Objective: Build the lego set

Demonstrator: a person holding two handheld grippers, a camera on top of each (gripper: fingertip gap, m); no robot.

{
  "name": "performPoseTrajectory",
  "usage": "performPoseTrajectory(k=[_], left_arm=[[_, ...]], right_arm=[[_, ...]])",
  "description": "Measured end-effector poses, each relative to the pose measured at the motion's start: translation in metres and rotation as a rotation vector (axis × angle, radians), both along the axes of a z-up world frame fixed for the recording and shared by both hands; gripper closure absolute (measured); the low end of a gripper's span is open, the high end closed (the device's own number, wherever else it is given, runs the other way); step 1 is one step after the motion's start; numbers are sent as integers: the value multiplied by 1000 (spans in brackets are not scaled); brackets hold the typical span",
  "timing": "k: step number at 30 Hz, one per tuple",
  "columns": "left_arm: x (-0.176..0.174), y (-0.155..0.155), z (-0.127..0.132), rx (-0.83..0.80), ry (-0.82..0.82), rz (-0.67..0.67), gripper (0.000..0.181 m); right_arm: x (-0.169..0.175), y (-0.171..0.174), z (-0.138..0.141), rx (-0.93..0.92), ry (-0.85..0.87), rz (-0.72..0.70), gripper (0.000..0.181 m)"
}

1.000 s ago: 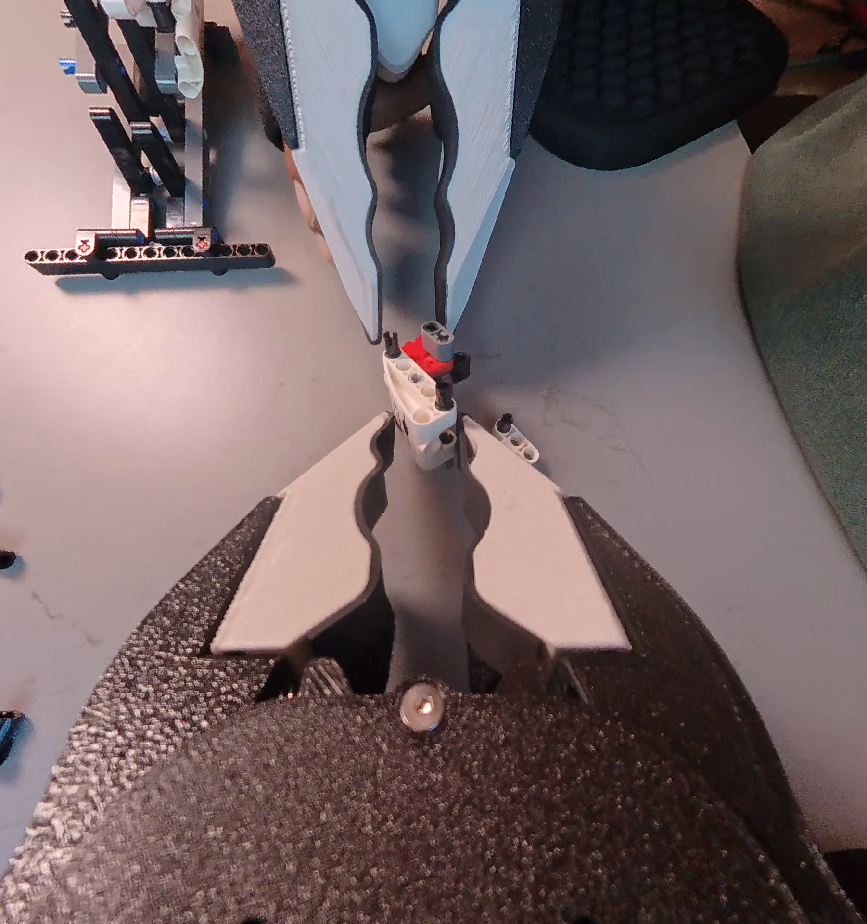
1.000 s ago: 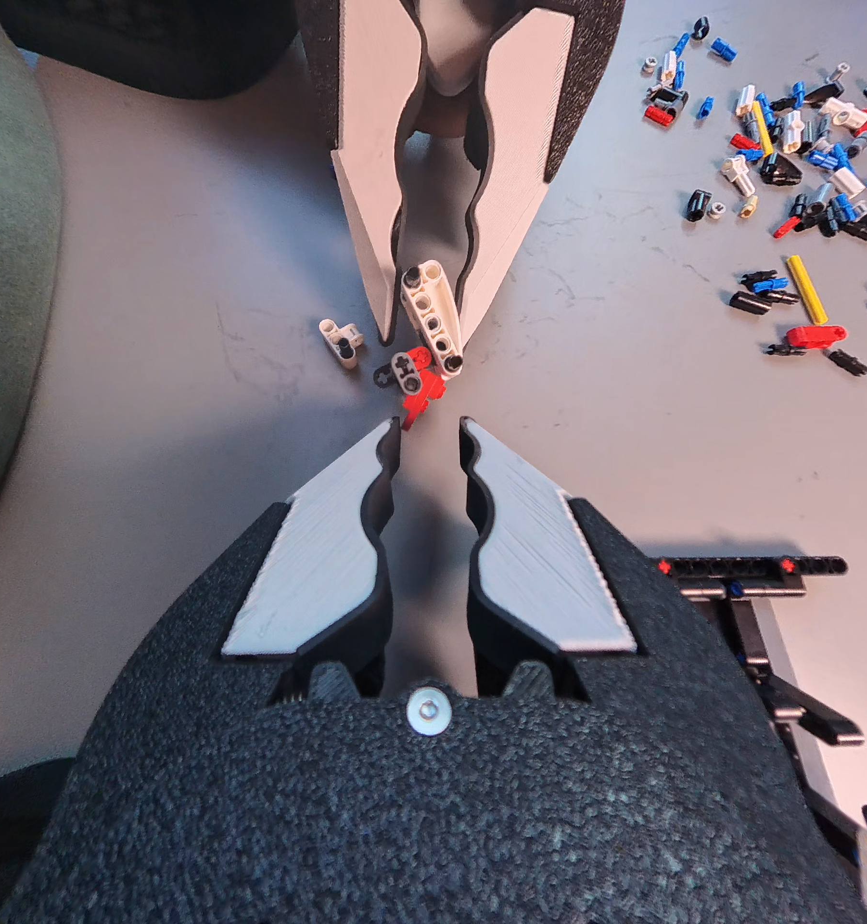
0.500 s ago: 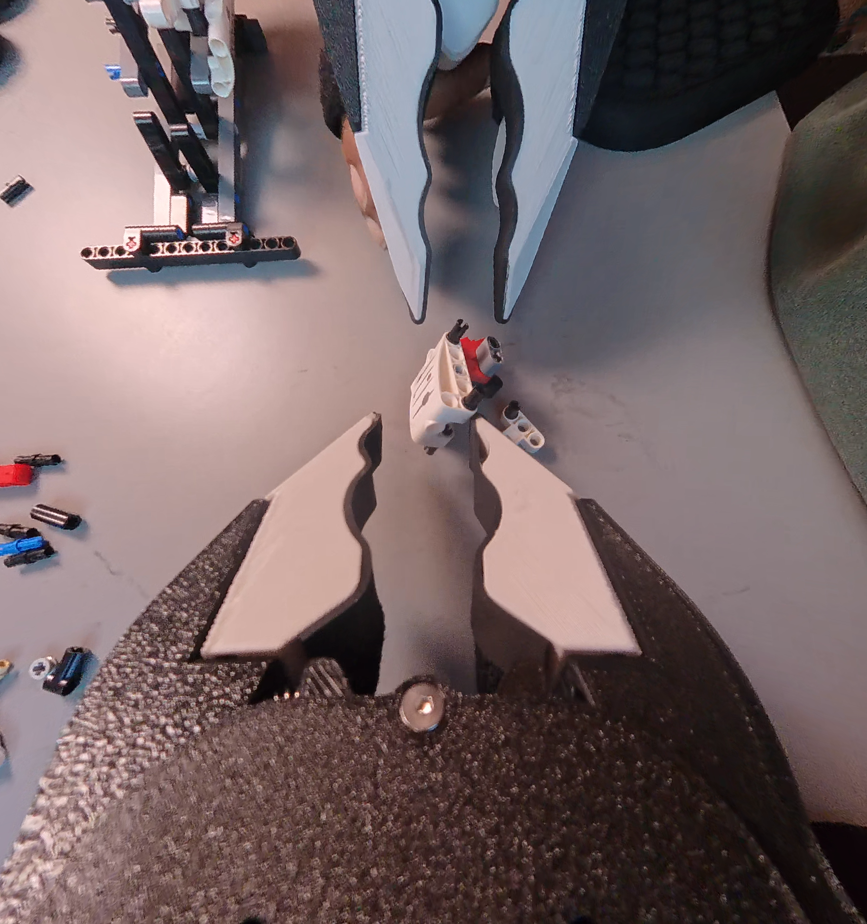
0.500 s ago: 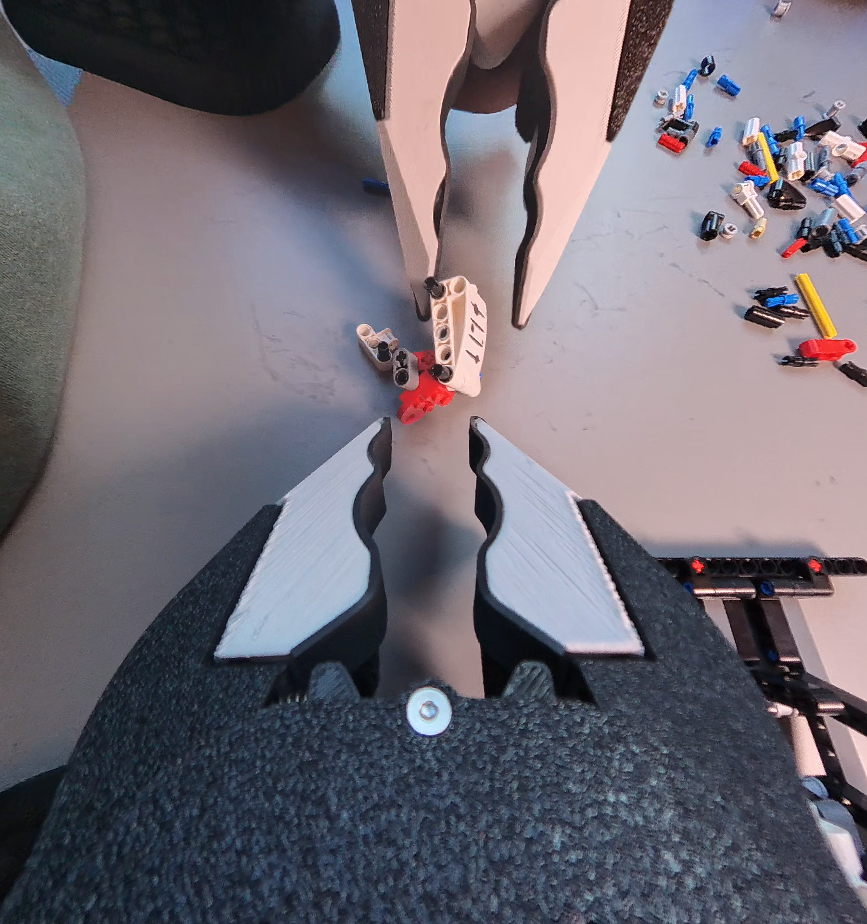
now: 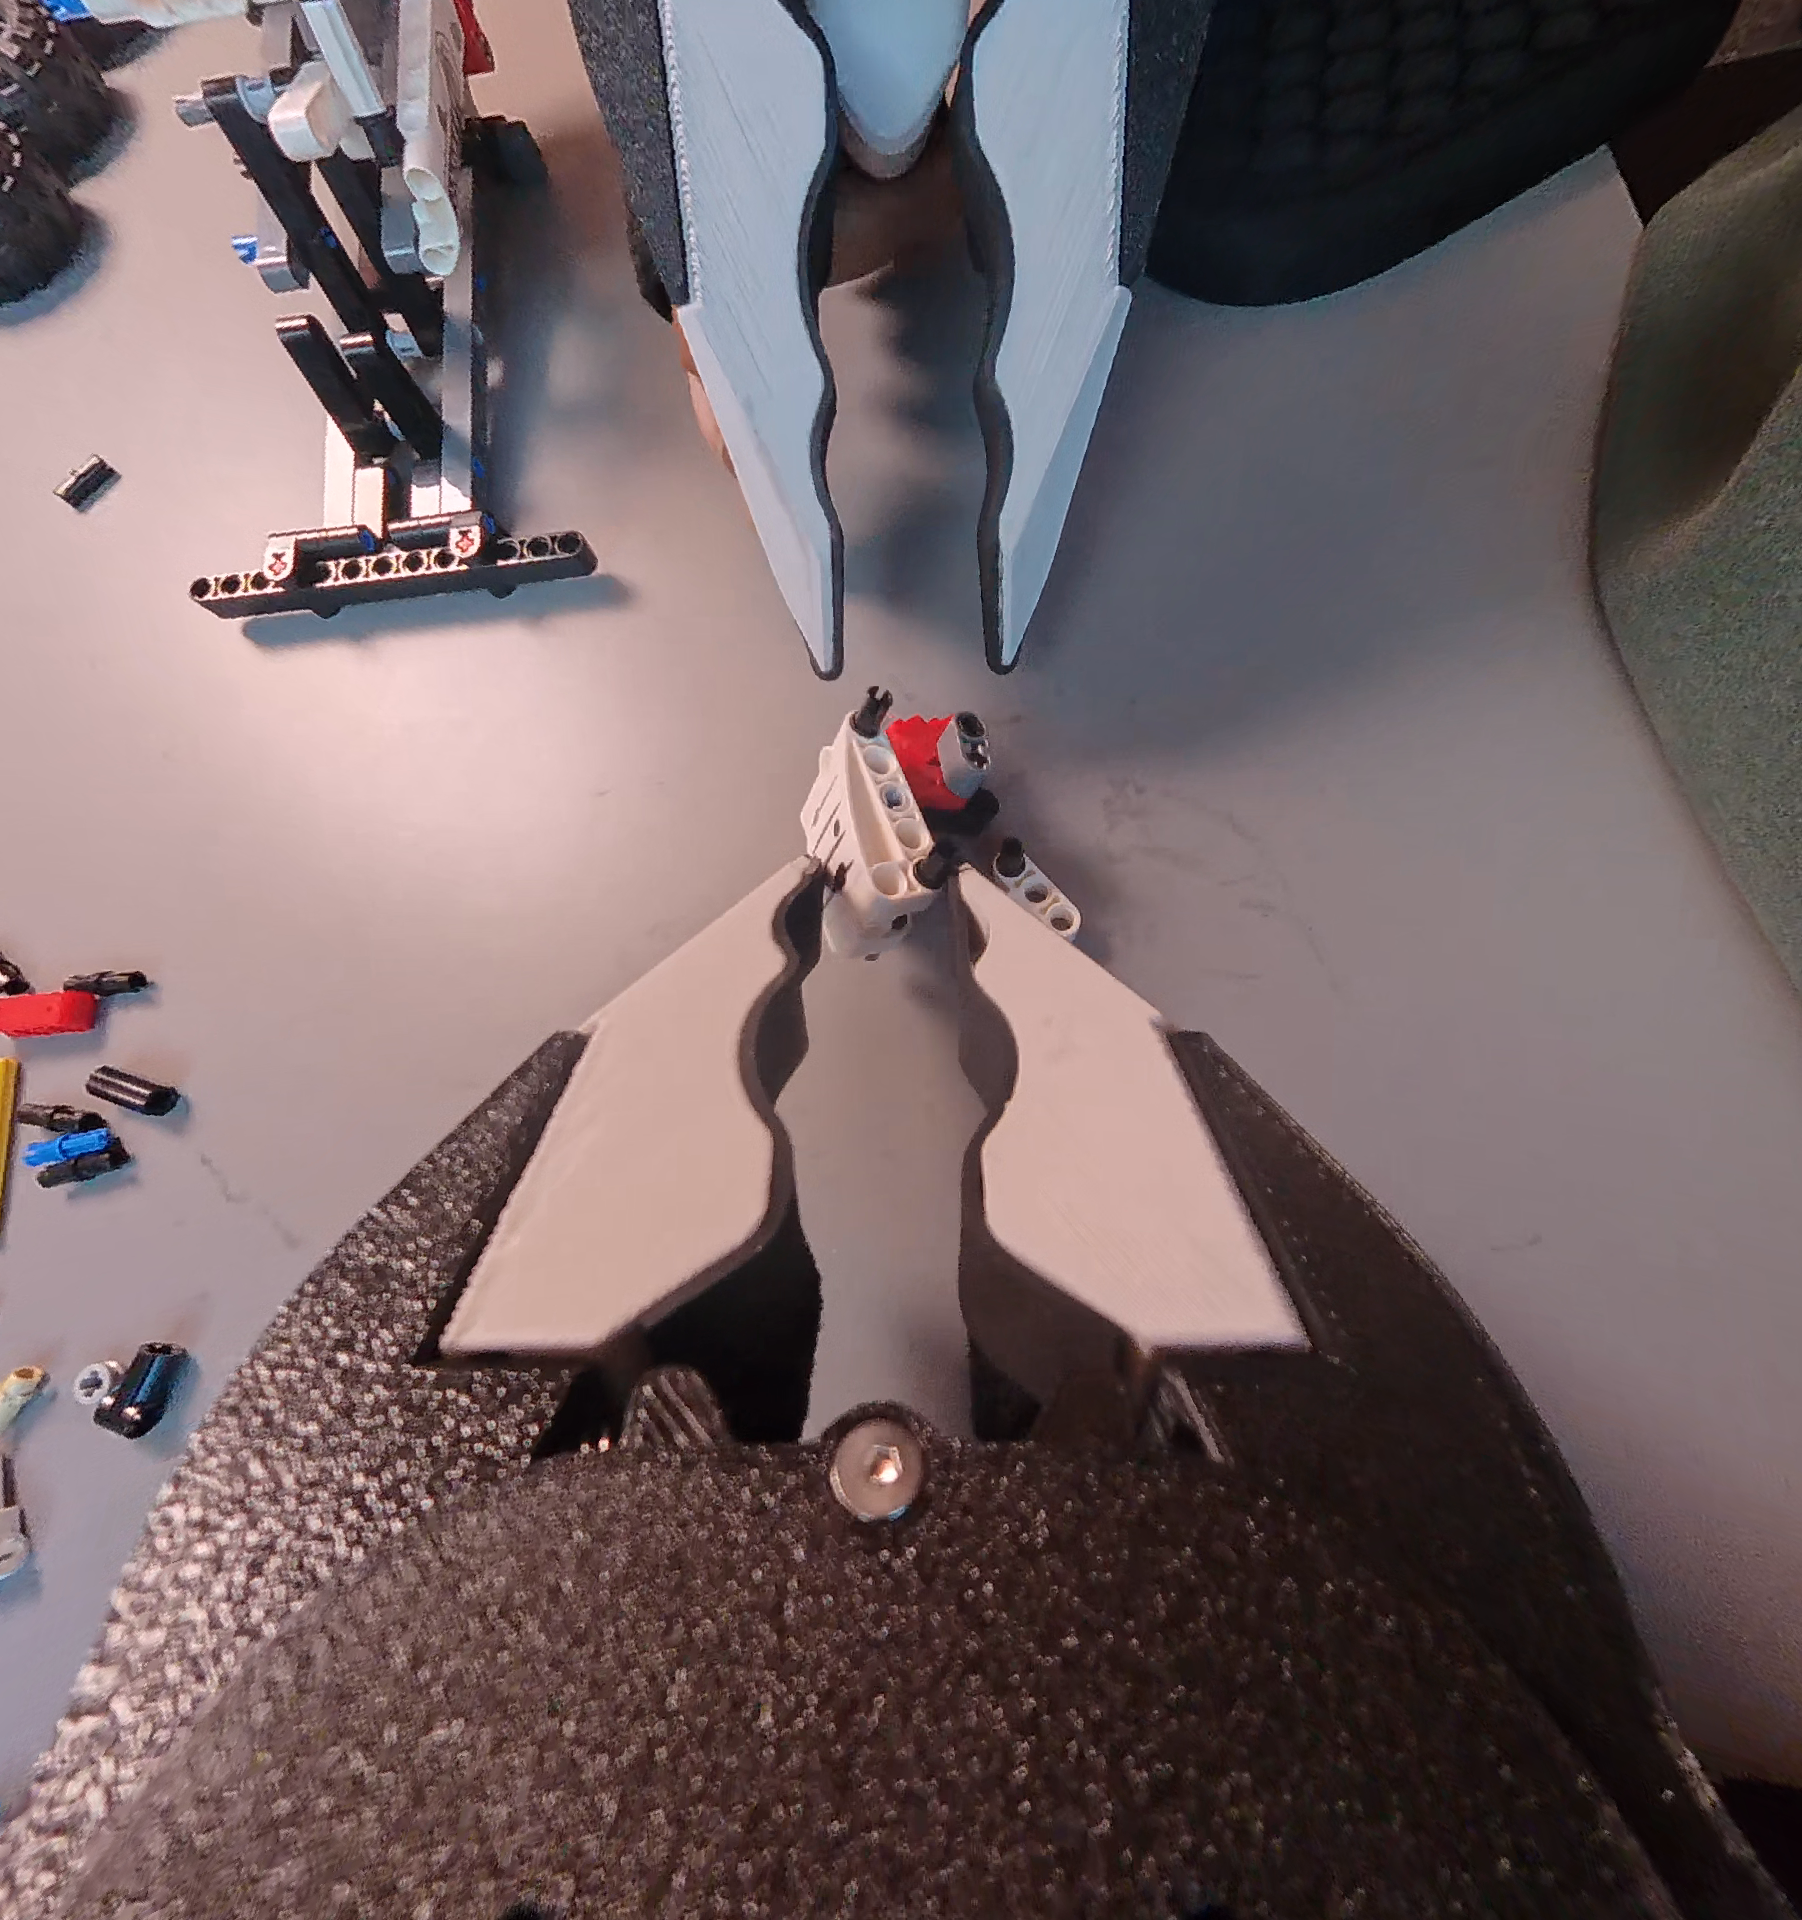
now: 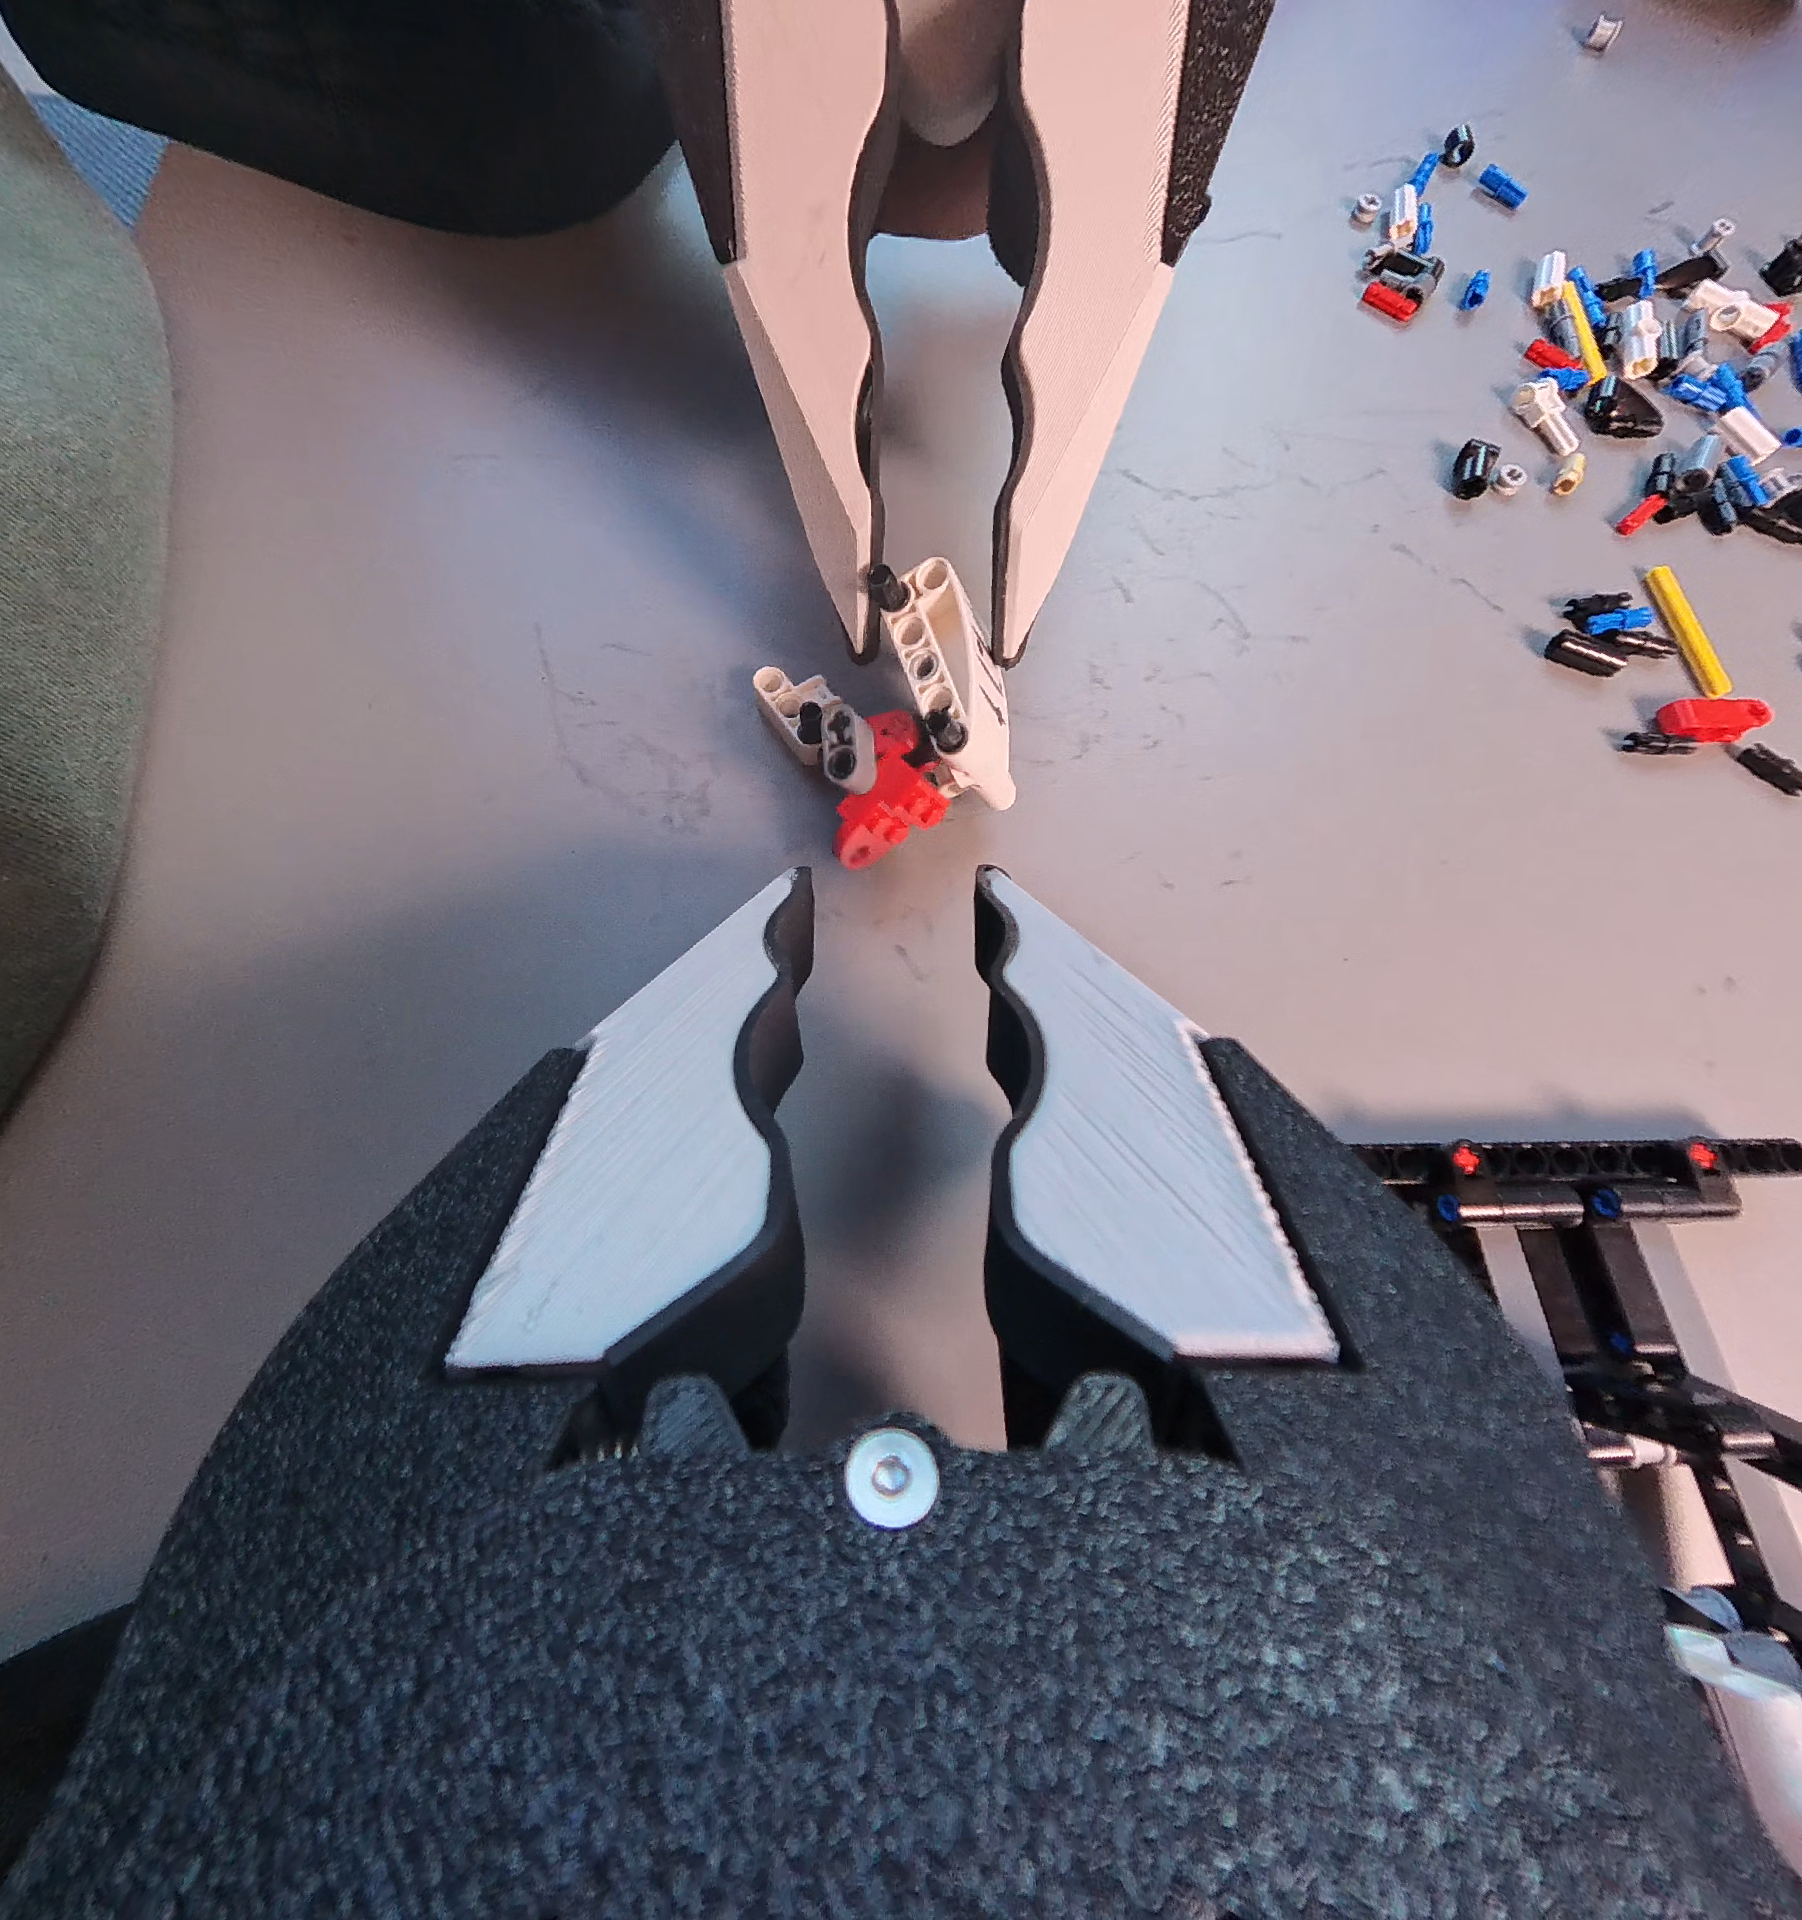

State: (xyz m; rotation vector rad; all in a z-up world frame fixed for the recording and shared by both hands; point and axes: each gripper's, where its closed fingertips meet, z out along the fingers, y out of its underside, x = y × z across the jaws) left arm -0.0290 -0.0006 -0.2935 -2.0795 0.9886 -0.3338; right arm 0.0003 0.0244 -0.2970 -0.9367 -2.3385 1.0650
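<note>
Both parted, holding nothing: left hand-held gripper [image 5: 892, 883] straddling white-and-red subassembly [image 5: 892, 821] on worktop [image 5: 1344, 675], right hand-held gripper [image 6: 892, 883] facing, likely to regrip.

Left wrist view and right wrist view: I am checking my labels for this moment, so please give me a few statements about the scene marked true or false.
1. The right gripper is open, with nothing between its fingers. True.
2. The white and red sub-assembly has its white end between the tips of the left gripper. True.
3. The yellow axle lies between the two grippers. False: it lies off to the side among the loose parts.
4. The right gripper holds the black frame. False: the frame rests on the table, apart from both grippers.
5. A small white beam lies right beside the sub-assembly. True.
</note>
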Motion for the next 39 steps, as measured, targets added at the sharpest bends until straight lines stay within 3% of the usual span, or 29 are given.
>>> performPoseTrajectory(k=[5,9,13,17,22,26,32,39], left_arm=[[-5,6,1,-14,1,20,159],[-14,16,0,-14,28,82,159],[-27,27,-1,-3,67,146,159],[-23,26,1,20,65,105,155],[-19,20,3,37,51,56,154],[-21,21,4,39,61,45,154],[-20,10,20,55,-14,62,150],[19,-10,39,96,-116,-24,148]], right_arm=[[-1,-2,4,5,16,0,155],[9,-22,20,-28,15,50,162],[5,-38,4,-25,-82,-27,156],[-7,-43,-8,-16,-109,-68,151],[-16,-44,-15,50,-140,-25,155],[-17,-42,-16,64,-158,-16,174],[-4,-39,2,-134,-175,-81,174],[4,-24,44,-510,-224,-138,174]])
